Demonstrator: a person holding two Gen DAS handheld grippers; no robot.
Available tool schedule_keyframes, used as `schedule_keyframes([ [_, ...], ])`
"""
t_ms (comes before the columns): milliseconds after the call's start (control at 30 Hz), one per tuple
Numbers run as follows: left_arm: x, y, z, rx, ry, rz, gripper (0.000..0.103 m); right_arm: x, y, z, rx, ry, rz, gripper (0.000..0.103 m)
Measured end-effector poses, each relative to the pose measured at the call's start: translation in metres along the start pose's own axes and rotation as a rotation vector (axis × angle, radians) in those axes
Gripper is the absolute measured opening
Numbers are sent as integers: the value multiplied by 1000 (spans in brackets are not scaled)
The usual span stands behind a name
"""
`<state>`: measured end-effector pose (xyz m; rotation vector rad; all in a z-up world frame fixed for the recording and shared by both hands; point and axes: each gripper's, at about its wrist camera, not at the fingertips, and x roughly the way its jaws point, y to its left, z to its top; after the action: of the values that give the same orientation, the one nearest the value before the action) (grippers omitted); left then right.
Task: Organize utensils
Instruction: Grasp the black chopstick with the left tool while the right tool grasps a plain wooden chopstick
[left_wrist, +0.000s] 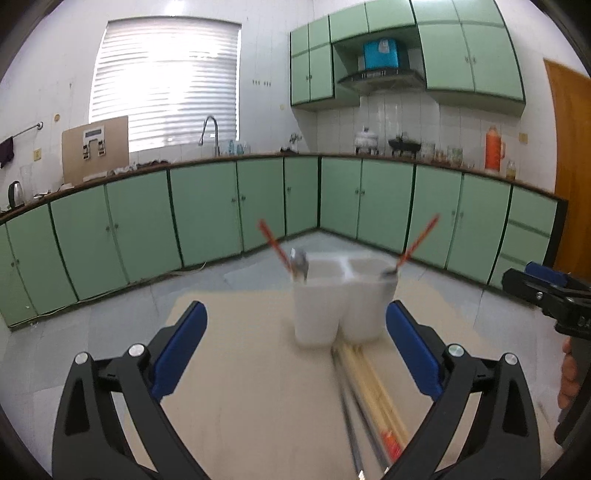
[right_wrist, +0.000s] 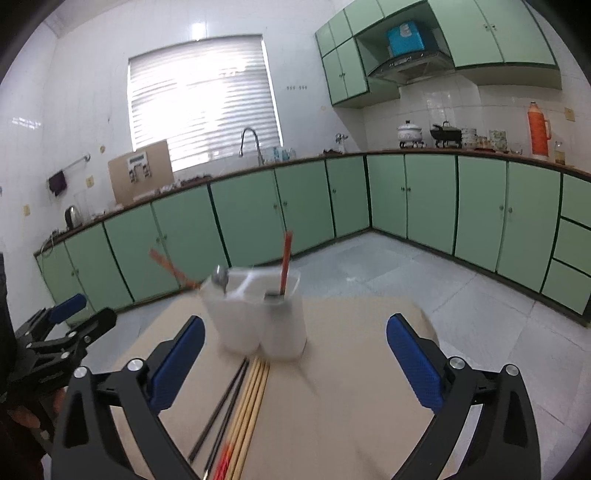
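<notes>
Two wrist views, facing forward and slightly down, sharing white holder (left_wrist: 343, 295) closely

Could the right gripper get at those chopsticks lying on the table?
Probably yes: the right gripper is open and empty, and the chopsticks lie uncovered on the table just ahead, in front of the white holder.

Seemingly matt white plastic holder (left_wrist: 332, 310)

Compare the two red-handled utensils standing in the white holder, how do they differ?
The left red-handled utensil stands in the white holder's left compartment and leans left; the right red-handled utensil stands in the right compartment and leans right. A silvery spoon bowl shows beside the left one, while only a small metal end shows at the right one's base. Both are handle-up, resting against the rim.
</notes>
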<state>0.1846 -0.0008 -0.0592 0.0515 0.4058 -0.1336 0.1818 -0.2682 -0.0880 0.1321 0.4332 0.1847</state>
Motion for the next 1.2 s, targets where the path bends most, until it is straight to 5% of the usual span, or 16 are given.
schedule_keyframes([
  [333, 3, 9, -68, -5, 171, 27, 95, 8, 23, -78, -51, 160, -9, 92],
  [600, 3, 3, -108, 42, 302, 7, 95, 9, 33, -125, -83, 312, -10, 66],
  [1200, 1, -4, -126, 65, 372, -21, 95, 13, 44, -153, -109, 414, -2, 56],
])
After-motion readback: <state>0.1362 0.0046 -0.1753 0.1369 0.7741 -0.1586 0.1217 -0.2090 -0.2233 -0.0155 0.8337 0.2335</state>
